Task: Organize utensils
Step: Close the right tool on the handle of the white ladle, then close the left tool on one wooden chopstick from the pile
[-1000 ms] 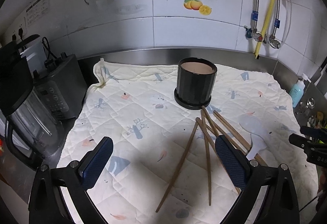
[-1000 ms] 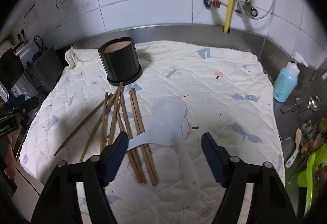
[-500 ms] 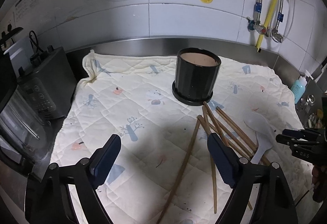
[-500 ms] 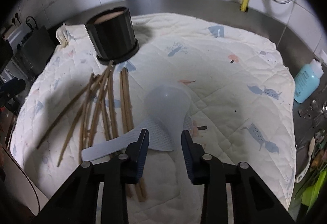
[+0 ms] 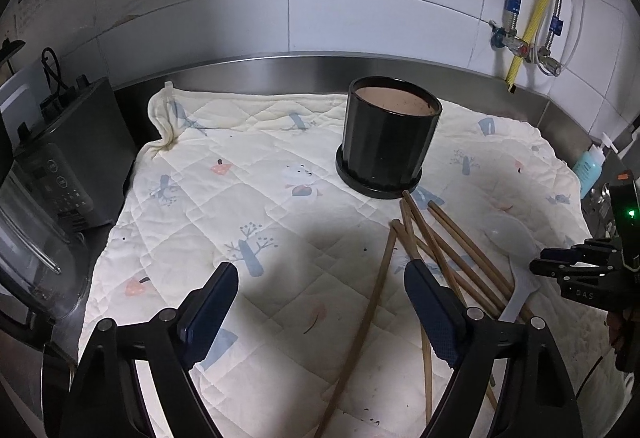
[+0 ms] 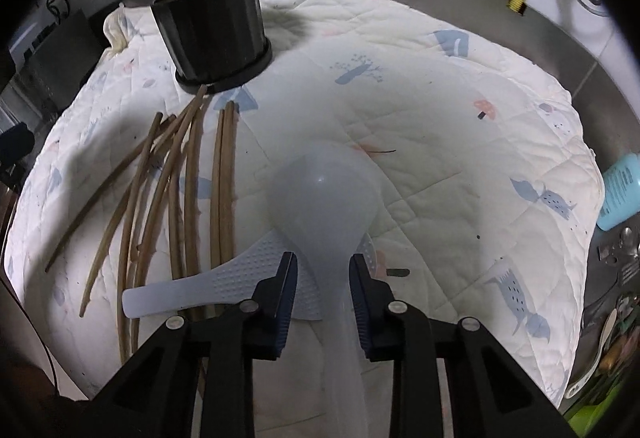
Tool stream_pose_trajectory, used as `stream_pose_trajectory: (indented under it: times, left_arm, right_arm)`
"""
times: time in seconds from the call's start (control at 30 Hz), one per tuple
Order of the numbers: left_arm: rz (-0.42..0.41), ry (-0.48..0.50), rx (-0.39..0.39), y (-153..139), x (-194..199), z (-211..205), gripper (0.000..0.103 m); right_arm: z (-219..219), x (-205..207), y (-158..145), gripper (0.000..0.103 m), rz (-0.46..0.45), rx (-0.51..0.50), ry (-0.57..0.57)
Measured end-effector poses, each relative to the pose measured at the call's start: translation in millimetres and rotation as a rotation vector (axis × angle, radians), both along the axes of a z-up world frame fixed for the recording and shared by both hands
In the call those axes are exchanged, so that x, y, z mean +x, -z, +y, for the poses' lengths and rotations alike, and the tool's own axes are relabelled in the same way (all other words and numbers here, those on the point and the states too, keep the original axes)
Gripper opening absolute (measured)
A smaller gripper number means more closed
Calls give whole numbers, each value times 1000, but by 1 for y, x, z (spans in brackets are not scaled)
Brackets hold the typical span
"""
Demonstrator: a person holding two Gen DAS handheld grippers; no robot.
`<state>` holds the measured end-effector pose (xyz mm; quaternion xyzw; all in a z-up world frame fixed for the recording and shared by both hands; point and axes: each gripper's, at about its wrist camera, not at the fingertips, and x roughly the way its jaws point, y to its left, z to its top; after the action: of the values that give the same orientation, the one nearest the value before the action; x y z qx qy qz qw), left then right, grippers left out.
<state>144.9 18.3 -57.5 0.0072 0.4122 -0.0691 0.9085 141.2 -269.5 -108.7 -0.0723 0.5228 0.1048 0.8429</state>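
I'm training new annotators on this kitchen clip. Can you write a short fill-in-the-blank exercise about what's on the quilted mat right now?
1. The wooden chopsticks lie loose on the mat, not inside the ____ holder.
2. The right gripper straddles the handle of the translucent ____.
3. The dimpled rice paddle lies partly ____ the ladle.
4. The left gripper holds ____.

Missing words: black; ladle; under; nothing
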Motion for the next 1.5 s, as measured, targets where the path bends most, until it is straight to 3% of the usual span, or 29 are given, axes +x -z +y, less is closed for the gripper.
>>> stream_pose_trajectory:
  times: [0.37,0.53,0.77,0.83,0.9,1.07,1.13,1.5]
  left_arm:
    - [69,89,-20,22,16,-16,89]
    - [121,113,-58,37,27,-19,73]
    - [164,163,-93,50,47,-29,62]
    - [184,171,-108,53,53,-32,51]
    - [189,183,-118,55,55,-36,50]
    - [198,217,-95,63,59,-48,41]
    - [207,228,-89,68,60,-49,32]
    - [243,293,-12,87,91,-65,30]
  right_arm:
    - [-1,5,4,30,19,-26,-10]
    - [-1,5,5,29,10,-21,-9]
    - [-2,3,4,29,4,-5,8]
    - [-3,3,4,29,4,0,14]
    - [-2,4,4,29,4,1,17]
    - [-4,4,4,29,4,5,22]
    - [-3,4,4,29,5,5,23]
    - [1,8,5,29,19,-23,6]
